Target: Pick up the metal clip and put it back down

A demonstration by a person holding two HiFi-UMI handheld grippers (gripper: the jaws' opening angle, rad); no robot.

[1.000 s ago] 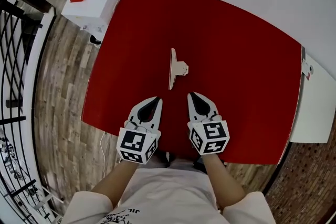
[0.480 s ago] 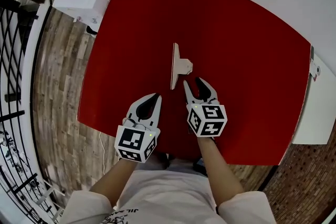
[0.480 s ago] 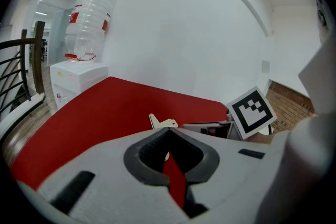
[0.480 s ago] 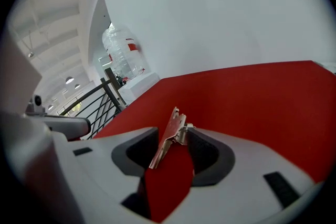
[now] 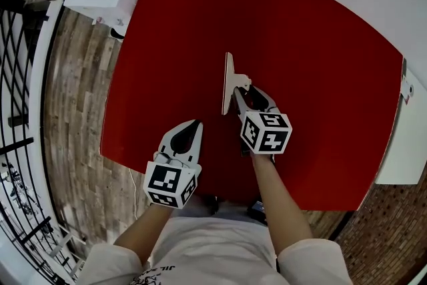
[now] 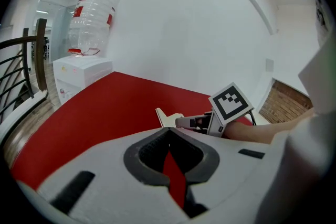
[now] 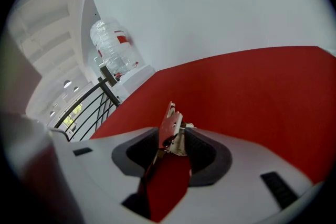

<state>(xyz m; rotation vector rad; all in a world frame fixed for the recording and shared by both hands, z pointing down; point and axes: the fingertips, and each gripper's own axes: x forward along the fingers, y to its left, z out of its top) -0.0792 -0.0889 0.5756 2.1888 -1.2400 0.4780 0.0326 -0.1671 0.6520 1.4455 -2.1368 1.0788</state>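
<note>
While holding the left gripper [image 5: 197, 123] shut and empty near the edge of the red table [image 5: 320, 43], has just been opening the right gripper [image 5: 248, 93] wide around the handle of the metal clip [image 5: 229, 80] lying mid-table — poised to pinch, not yet pressing.

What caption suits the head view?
Right hand-held gripper, jaws just opened, with the metal clip between them on a red table.

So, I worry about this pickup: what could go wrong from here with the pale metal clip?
The right tool has just been opening its jaws, and only the handle of the pale metal clip stands between them, unpressed: closing off-centre may let it slip or swivel out. The clip rests loose on the red table, so a jaw nudging it could slide it away.
</note>
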